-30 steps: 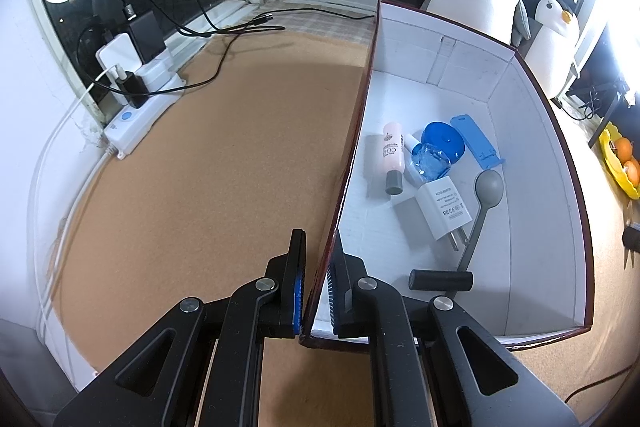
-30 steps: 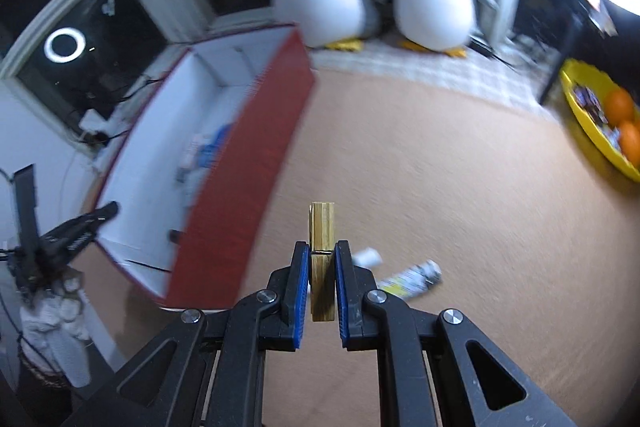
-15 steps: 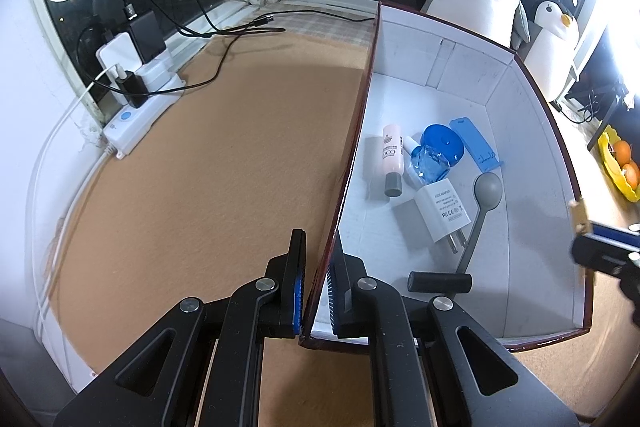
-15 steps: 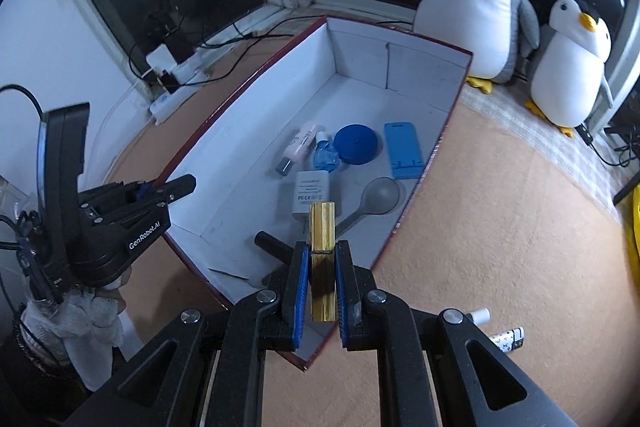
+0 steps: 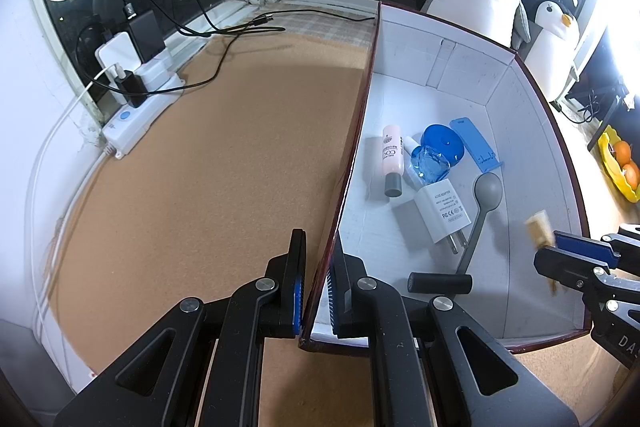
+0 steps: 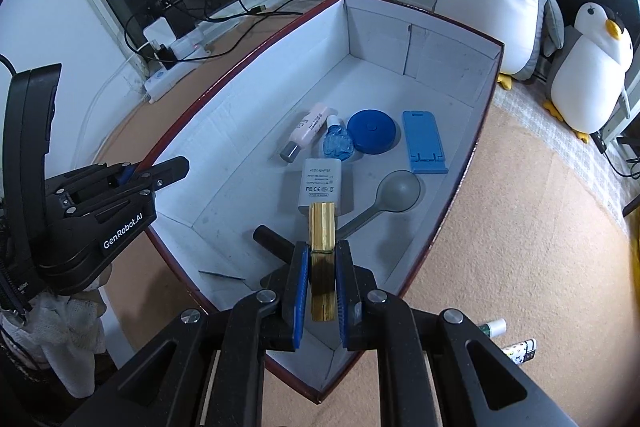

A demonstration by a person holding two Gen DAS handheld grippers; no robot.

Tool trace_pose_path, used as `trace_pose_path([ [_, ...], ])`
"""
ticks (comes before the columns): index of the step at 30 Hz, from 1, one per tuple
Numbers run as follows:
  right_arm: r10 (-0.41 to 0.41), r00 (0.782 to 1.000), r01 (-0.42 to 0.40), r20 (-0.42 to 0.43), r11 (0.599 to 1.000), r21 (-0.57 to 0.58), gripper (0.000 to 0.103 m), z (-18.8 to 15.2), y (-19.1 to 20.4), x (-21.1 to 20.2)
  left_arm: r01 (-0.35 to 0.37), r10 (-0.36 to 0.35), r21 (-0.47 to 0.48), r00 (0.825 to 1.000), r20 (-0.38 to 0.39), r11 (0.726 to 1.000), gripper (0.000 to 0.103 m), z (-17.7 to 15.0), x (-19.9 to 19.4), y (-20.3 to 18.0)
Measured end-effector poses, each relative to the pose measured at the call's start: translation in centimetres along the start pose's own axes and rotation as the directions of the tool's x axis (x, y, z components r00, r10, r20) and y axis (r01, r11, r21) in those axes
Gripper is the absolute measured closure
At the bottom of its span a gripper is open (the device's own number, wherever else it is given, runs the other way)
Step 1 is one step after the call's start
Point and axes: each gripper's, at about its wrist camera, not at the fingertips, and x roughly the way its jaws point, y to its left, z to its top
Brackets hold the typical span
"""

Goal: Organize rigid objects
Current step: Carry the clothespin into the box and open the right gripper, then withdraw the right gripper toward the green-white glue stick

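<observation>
- Your right gripper clamps the gold bar, long axis along the jaws, box floor directly below.
- Your left gripper pinches the box wall.

The right gripper, closed on the gold block, now sits over the near end of the open box; one second earlier it was over the brown surface beside the box's red outer wall. In the left wrist view, the right gripper now reaches farther in over the box's right wall than half a second earlier.
</observation>
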Motion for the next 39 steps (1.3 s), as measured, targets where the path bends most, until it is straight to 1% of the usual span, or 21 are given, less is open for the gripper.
trace_pose_path([
  [2,-0.006,1.0,0.006,0.002,1.0,-0.001,0.09,0.0,0.0,0.0,0.0,0.0,0.0,1.0,0.0,1.0,0.095,0.0,0.0,0.0],
  [4,-0.004,1.0,0.004,0.003,1.0,0.002,0.082,0.1,0.0,0.0,0.0,0.0,0.001,1.0,0.0,1.0,0.095,0.0,0.0,0.0],
  [6,-0.001,1.0,0.001,0.009,1.0,0.006,0.077,0.1,0.0,-0.1,0.0,0.0,0.001,1.0,0.0,1.0,0.095,0.0,0.0,0.0],
  [17,0.022,0.998,-0.023,0.053,1.0,0.02,0.075,0.3,-0.1,-1.4,0.0,0.0,0.0,1.0,0.0,1.0,0.095,0.0,0.0,0.0],
  [26,0.034,0.994,-0.039,0.104,0.998,0.053,0.069,0.0,-1.1,-3.3,0.0,0.0,0.001,1.0,0.0,1.0,0.095,0.0,0.0,0.0],
  [29,0.022,0.991,-0.033,0.133,0.996,0.082,0.065,-0.5,-2.3,-4.4,0.001,-0.001,0.0,1.0,-0.001,1.0,0.095,0.0,0.1,0.0],
  [32,0.005,0.987,-0.026,0.16,0.991,0.13,0.057,-1.5,-4.3,-5.5,0.0,0.0,0.0,1.0,-0.004,1.0,0.095,-0.1,0.3,0.0],
  [35,-0.037,0.983,0.005,0.178,0.984,0.179,0.053,-2.9,-6.8,-6.2,-0.001,0.001,0.002,1.0,-0.009,1.0,0.095,0.0,0.4,0.0],
  [37,-0.073,0.982,0.036,0.171,0.977,0.21,0.052,-4.0,-8.7,-6.4,-0.001,0.001,0.002,1.0,-0.013,1.0,0.095,0.0,0.5,0.0],
  [39,-0.09,0.986,0.054,0.138,0.968,0.243,0.052,-5.0,-10.3,-6.1,-0.002,0.002,0.004,1.0,-0.017,1.0,0.095,0.1,0.7,-0.1],
])
